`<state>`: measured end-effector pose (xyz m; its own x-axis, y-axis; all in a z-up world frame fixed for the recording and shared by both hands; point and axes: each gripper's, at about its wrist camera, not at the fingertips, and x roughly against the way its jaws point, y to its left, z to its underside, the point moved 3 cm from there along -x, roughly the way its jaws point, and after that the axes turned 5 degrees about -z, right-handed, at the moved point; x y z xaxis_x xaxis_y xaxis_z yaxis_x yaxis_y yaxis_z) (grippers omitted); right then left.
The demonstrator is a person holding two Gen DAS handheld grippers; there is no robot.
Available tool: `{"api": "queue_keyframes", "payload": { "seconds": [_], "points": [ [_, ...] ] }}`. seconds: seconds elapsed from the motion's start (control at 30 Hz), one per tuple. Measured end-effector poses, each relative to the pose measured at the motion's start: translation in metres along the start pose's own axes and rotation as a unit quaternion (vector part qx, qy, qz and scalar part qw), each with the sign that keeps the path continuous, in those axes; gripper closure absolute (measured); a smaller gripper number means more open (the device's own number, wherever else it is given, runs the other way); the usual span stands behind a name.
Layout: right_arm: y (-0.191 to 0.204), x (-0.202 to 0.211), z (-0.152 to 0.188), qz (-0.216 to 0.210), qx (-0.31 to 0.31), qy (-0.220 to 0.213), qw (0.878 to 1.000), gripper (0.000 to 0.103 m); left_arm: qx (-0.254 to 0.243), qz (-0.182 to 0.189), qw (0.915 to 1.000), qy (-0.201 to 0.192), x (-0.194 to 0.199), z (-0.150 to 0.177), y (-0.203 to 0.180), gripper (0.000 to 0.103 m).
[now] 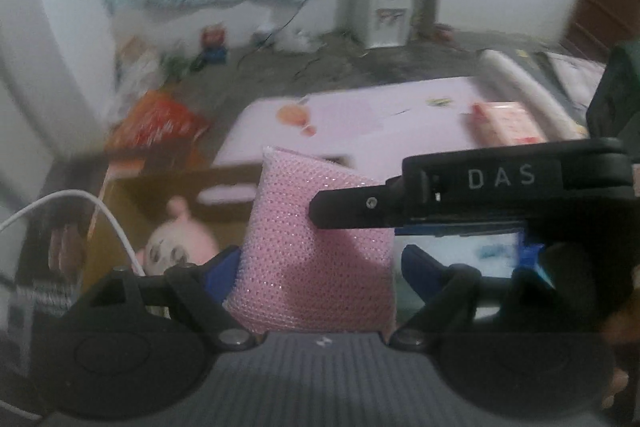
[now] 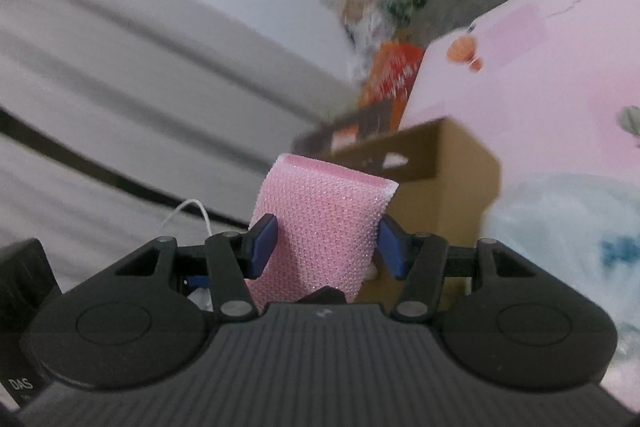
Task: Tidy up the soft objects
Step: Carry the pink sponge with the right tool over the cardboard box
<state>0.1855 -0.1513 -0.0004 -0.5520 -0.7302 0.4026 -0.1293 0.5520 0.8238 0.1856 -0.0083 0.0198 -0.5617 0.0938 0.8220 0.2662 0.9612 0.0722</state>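
Here, both views show a pink mesh sponge (image 1: 316, 247) upright between blue-padded fingers.

Left claw (image 1: 316, 267): set fairly wide. Its left pad (image 1: 224, 267) lies against the sponge's left edge; its right pad (image 1: 420, 267) appears to stand just clear of the sponge's right edge, though blur makes contact hard to judge. Cannot tell whether this claw is bearing the sponge.

Right claw (image 2: 324, 247): about half open, closed in on the sponge (image 2: 320, 227), with a pad (image 2: 264, 247) pressing each side of its lower half. From the left wrist view, one black finger of the right claw (image 1: 340, 209), marked DAS, comes in from the right, tip on the sponge's face.

Sponge orientation: long axis roughly vertical in both views, pointing up and away from the claws, leaning slightly; the top edge stands free above the pads.

Location: sponge is held in the air in front of an open cardboard box (image 2: 448, 171), near its rim. A pink plush doll (image 1: 180, 243) lies inside the box (image 1: 224, 195). Behind the box, a pink worktop (image 1: 380, 115) with a pink packet (image 1: 504, 123) on it. A white cable (image 1: 104, 223) arcs at left.
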Motion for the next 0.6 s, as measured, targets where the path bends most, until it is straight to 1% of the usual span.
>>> {"api": "queue_keyframes", "payload": {
  "seconds": [0.07,0.13,0.23,0.3,0.33,0.37,0.43,0.5,0.6],
  "points": [
    [0.008,-0.032,0.000,0.020,0.016,0.029,0.999,0.048,0.023,0.004,0.9997,0.005,-0.017,0.004,0.024,0.017],
    [0.014,-0.057,-0.002,0.038,0.032,0.049,0.998,0.048,0.036,0.006,0.9993,0.007,-0.033,0.007,0.042,0.017],
    [0.022,-0.084,-0.008,0.067,0.063,0.066,0.994,0.047,0.046,0.012,0.9988,0.010,-0.055,0.007,0.063,0.017],
    [0.031,-0.099,-0.009,0.090,0.090,0.071,0.989,0.046,0.045,0.015,0.9987,0.019,-0.070,0.013,0.068,0.017],
    [0.033,-0.107,-0.010,0.103,0.104,0.077,0.986,0.043,0.043,0.016,0.9986,0.025,-0.079,0.016,0.070,0.016],
    [0.032,-0.111,-0.012,0.115,0.115,0.081,0.983,0.037,0.040,0.012,0.9985,0.037,-0.090,0.018,0.072,0.016],
    [0.033,-0.121,-0.011,0.143,0.133,0.079,0.978,0.030,0.032,0.007,0.9982,0.051,-0.104,0.028,0.076,0.016],
    [0.031,-0.127,-0.015,0.155,0.143,0.075,0.975,0.030,0.024,0.001,0.9978,0.062,-0.115,0.035,0.078,0.017],
    [0.025,-0.127,-0.015,0.159,0.141,0.070,0.975,0.029,0.013,-0.006,0.9977,0.066,-0.118,0.045,0.080,0.017]
  ]
}}
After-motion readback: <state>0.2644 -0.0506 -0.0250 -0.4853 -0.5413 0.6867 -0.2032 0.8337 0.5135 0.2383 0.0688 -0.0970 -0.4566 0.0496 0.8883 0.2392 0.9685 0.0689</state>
